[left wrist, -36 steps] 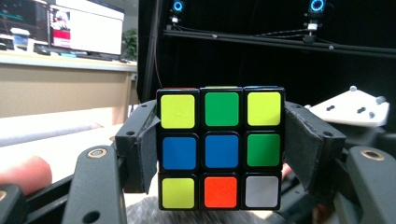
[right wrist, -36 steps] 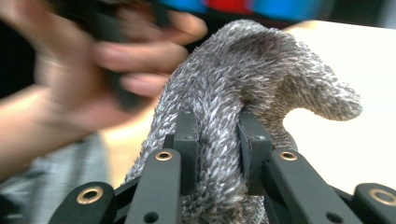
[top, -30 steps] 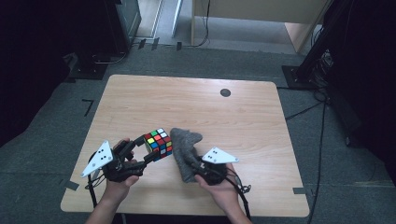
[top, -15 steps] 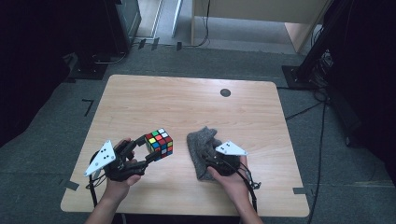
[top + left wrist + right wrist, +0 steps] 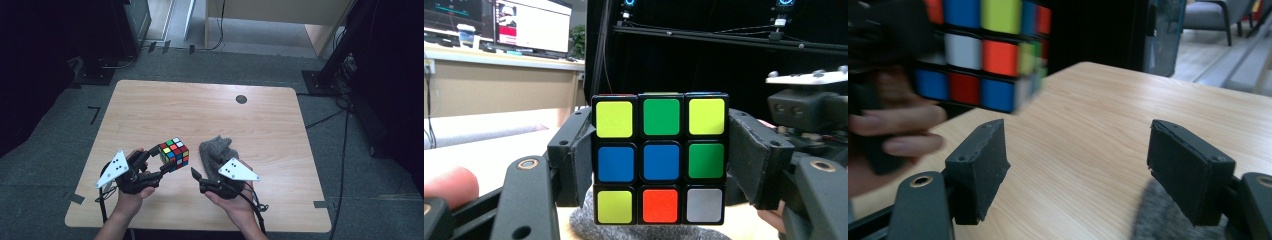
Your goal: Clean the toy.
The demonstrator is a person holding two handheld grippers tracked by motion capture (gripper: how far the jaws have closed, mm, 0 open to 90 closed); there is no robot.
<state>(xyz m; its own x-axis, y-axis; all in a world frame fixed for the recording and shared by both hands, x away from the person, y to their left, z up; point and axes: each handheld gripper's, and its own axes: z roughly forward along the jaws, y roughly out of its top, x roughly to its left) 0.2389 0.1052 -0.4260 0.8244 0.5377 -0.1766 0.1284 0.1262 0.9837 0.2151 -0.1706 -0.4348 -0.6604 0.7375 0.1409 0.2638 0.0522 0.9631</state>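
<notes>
Left gripper [image 5: 167,167] clamps the cube [image 5: 174,152]; right gripper [image 5: 196,176] has just been opening, nothing between — cloth [image 5: 216,152] half hidden near the table [image 5: 150,107] front edge.

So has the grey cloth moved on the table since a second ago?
Yes. The grey cloth has slid away from the cube, toward the table's right edge; the right gripper, jaws just opening, holds nothing.

cube [image 5: 983,47] blurred and cut off at top edge, grey cloth [image 5: 1168,220] cropped — bottom edge
</notes>
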